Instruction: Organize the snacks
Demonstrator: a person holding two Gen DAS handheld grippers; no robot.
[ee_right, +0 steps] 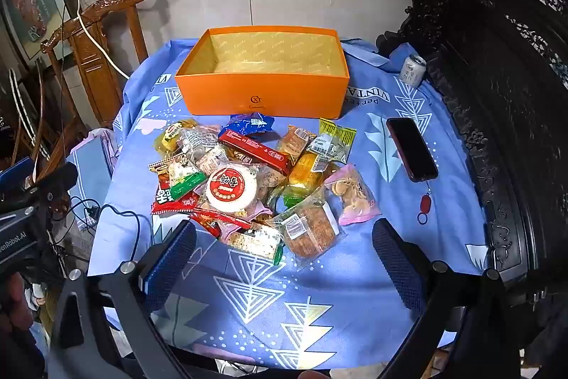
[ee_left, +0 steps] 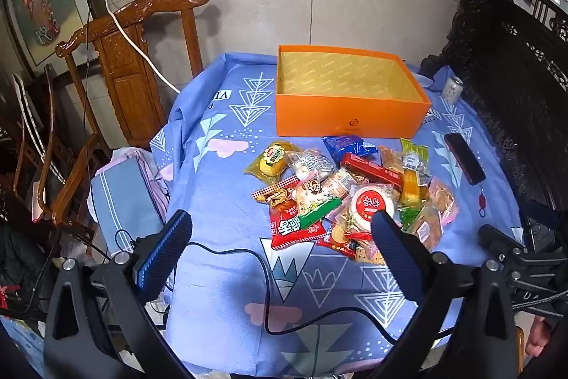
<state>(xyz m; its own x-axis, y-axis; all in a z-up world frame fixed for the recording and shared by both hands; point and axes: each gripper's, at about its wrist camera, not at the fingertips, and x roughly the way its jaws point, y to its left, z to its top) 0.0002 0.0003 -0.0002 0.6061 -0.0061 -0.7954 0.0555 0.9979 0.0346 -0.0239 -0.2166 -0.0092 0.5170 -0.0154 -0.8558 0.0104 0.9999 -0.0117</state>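
Both grippers, left gripper (ee_left: 280,242) and right gripper (ee_right: 284,249), hover with fingers spread wide, grasping nothing; the snack pile (ee_right: 255,180) lies on the tabletop (ee_right: 355,301) just before the orange box (ee_right: 262,95) (empty).

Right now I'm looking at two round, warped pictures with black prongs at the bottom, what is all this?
A person holds a two-finger gripper in each hand, each carrying a wide-angle camera that looks along its fingers. The prongs are those fingers. One picture comes from the left gripper, the other from the right gripper. Both are open and hold nothing. They look down at a table under a blue cloth. On it lies a pile of snacks, and behind that stands an empty orange box. A phone and a can sit to the right.
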